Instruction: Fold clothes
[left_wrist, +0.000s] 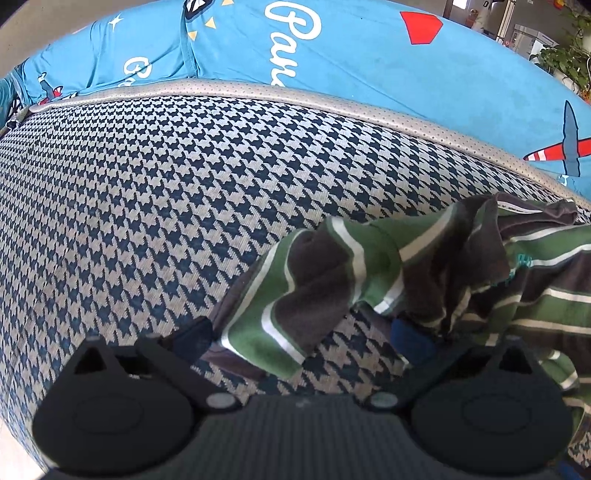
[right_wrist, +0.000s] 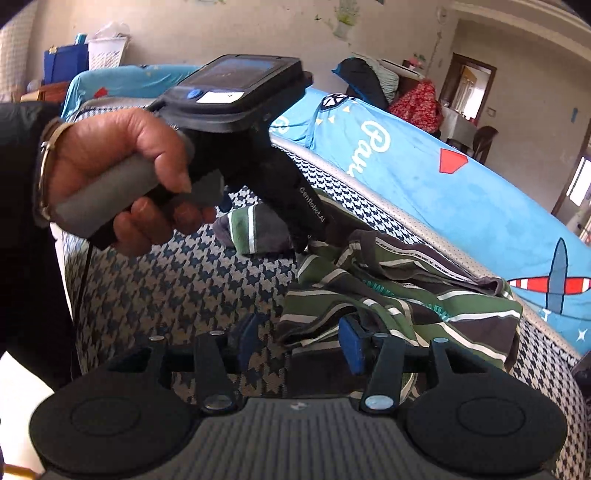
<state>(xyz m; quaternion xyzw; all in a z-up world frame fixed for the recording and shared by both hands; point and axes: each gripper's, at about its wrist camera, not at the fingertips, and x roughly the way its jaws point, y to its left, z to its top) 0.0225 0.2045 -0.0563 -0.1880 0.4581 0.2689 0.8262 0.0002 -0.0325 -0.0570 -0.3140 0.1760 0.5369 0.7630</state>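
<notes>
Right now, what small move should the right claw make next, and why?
Probably close the right claw on the edge of the crumpled green, brown and white striped shirt: it stands open with that edge between its pads, and the shirt needs spreading flat on the houndstooth cushion before folding.

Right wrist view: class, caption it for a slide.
Open right claw over a crumpled striped shirt on a houndstooth cushion.

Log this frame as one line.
green-grey striped shirt: crumpled, unfolded | left gripper: open, cloth between jaws | right gripper: open, at shirt edge | surface: blue-beige houndstooth cushion
</notes>
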